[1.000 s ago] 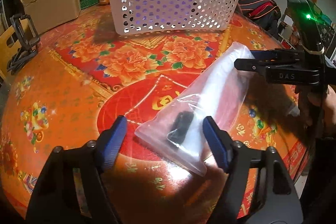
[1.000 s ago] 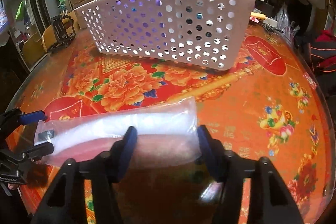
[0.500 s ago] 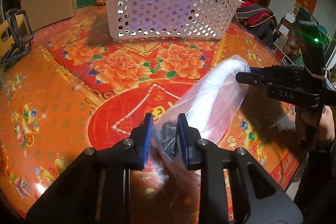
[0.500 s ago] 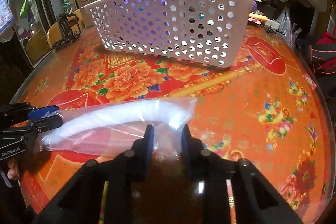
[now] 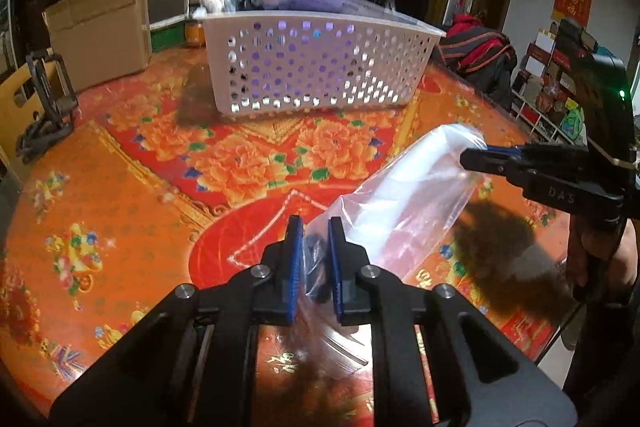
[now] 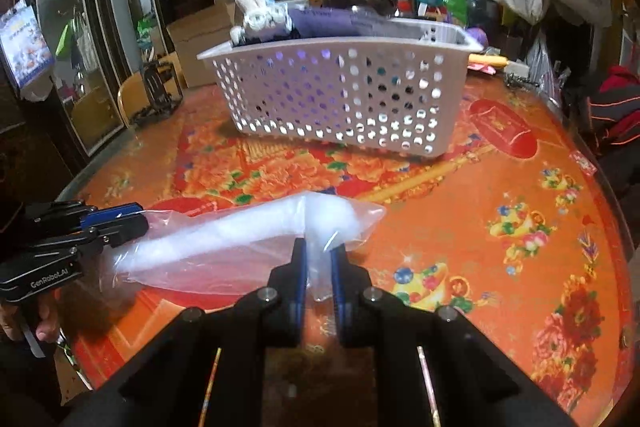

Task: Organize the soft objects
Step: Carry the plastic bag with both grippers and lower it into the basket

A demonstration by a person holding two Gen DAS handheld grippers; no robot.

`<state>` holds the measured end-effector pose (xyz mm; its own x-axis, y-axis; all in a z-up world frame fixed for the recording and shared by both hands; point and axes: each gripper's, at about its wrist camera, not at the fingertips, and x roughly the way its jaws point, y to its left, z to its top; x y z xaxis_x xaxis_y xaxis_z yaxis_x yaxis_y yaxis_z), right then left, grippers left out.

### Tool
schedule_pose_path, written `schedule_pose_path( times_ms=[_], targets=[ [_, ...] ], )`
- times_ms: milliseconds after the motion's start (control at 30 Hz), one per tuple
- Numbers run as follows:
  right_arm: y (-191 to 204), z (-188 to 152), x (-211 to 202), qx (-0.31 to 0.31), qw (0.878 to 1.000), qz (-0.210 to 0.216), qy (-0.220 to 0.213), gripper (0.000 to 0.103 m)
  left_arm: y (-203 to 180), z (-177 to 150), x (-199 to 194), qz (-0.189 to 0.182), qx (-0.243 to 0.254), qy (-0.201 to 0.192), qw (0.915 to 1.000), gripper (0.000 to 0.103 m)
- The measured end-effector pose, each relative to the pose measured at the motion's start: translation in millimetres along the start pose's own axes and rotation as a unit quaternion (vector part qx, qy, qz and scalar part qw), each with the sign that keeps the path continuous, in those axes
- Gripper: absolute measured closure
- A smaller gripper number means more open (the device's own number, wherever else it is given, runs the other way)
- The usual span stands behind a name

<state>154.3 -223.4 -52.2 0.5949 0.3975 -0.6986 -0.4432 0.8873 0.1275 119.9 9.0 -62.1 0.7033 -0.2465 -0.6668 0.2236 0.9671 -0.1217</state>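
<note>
Clear plastic bag [image 5: 404, 195] w/ white soft filling: now pinched at both ends, slung between your two tongs just above the table [image 5: 120, 211]. One sec ago it lay flat on the table w/ both tongs wide around it. Near end holds a small dark item, type unclear.

Left tongs [image 5: 312, 247]: narrow, clamped on bag's near end; blue pads press the film. Right tongs [image 6: 319, 259]: closing, pads already gripping the bag's other end, film bunched between them. Both have come up slightly since; bag sags in the middle.

Meaning for task: grasp phase looks done, approx. You now carry the bag. Likely target: white perforated basket [image 6: 340, 99] at far side of table, well apart from bag, already holding a plush toy [image 6: 260, 15] and purple item [image 6: 336, 19].

Caution: film is slippery; keep both ends level during transfer.
</note>
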Motion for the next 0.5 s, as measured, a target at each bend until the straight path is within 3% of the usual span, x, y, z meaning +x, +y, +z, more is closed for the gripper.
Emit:
schedule_pose_path(
  times_ms=[300,500],
  targets=[
    [0,11,-29,0.011,0.999,0.003,-0.035,0.093,-8,25,-19,0.003,0.01,-0.029,0.9995,0.092],
    [-7,41,-49,0.012,0.998,0.002,-0.058,0.093,-14,66,-33,0.007,0.023,-0.054,0.9982,0.092]
  ],
)
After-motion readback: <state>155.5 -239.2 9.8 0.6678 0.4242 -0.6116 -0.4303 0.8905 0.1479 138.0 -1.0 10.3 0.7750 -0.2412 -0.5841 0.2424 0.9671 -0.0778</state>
